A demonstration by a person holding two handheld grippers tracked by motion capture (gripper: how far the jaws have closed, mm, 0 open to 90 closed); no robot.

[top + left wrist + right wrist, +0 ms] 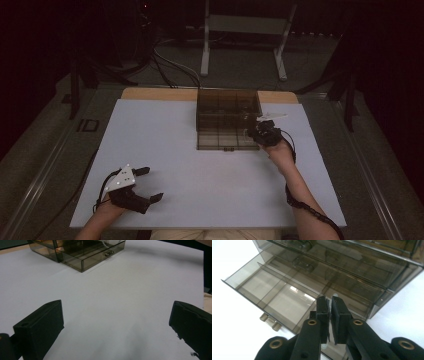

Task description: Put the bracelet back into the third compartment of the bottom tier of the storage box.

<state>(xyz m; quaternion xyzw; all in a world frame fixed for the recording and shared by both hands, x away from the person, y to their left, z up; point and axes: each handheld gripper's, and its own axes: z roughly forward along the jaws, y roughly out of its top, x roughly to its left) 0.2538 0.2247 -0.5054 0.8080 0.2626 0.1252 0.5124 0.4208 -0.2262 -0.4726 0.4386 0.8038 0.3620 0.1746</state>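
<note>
In the high view, a smoky, see-through drawer box (228,114) stands at the far middle of a white surface (165,145), with its lowest drawer (225,141) pulled out toward the person. The right gripper (260,131) sits at the near right corner of the drawer box, held by a hand whose forearm reaches in from the bottom edge. The left gripper (148,184) rests well apart from the drawer box, near the person's edge of the surface, its jaws spread wide with nothing between them. In the left gripper view, the two black jaws stand far apart over bare white surface (120,302), and the drawer box (75,251) lies well ahead at the top, a small metal knob (109,253) showing on the drawer front. In the right gripper view, the right gripper (329,305) has its jaws pressed nearly together, right at the rim of the open drawer (277,295); whether a thin thing is pinched between them cannot be told. The drawer has low dividers forming compartments, and the closed upper drawers of the drawer box (362,267) rise just behind it.
</note>
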